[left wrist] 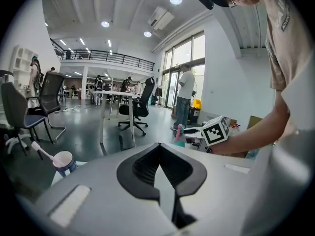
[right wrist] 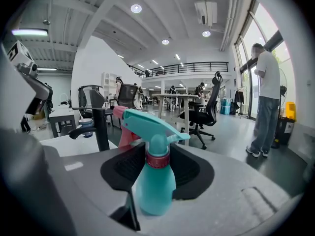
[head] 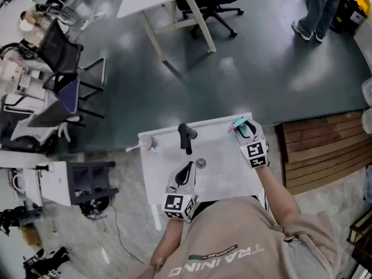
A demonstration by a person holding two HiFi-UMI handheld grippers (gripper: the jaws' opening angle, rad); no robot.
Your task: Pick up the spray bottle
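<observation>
The teal spray bottle (head: 239, 124) with a pink nozzle stands near the far right corner of the white table (head: 226, 176). In the right gripper view the bottle (right wrist: 155, 181) stands upright between the black pads (right wrist: 192, 173). My right gripper (head: 244, 127) is around its body; I see no clear squeeze on it. My left gripper (head: 189, 166) rests low over the table's near middle, tips together, nothing between them (left wrist: 158, 149). From the left gripper view the bottle (left wrist: 179, 134) shows small beside the right gripper's marker cube (left wrist: 215, 131).
A black upright fixture (head: 186, 137) stands at the table's far middle, a small round metal disc (head: 200, 163) just in front of it. A cup with a stick in it (head: 145, 143) sits at the far left corner. Wooden pallet (head: 319, 150) lies right; a person (head: 317, 7) stands far off.
</observation>
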